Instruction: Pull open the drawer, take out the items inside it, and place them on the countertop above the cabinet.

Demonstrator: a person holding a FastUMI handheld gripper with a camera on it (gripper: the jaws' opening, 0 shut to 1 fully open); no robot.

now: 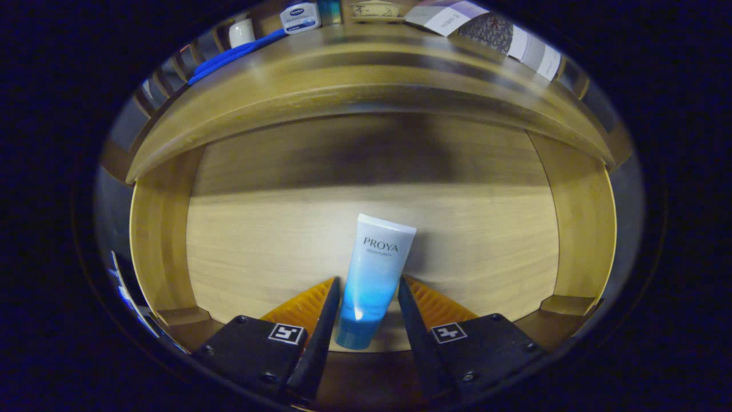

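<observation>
The drawer (171, 252) stands pulled open, its pale wood floor lit in the near half and shaded under the cabinet. One item lies in it: a tube (374, 274) fading from white at the crimped end to blue at the cap, printed "PROYA" with a smaller line beneath that is too fine to read. It lies near the drawer's front edge, roughly midway between the side walls, cap end toward the camera, tilted slightly to the right.

The gripper (369, 292) points down into the drawer from the front, jaws set either side of the tube's lower half. The right jaw appears to touch the tube; a thin gap shows on the left (a firm grasp cannot be confirmed), so the jaws read as parted around it.

On the desk (366, 63) above the cabinet: a white jar (299, 16) with a blue "NIVEA" label, a blue cloth (234, 56) toward the left edge, and a patterned box (503, 34) toward the right edge, its writing unreadable
</observation>
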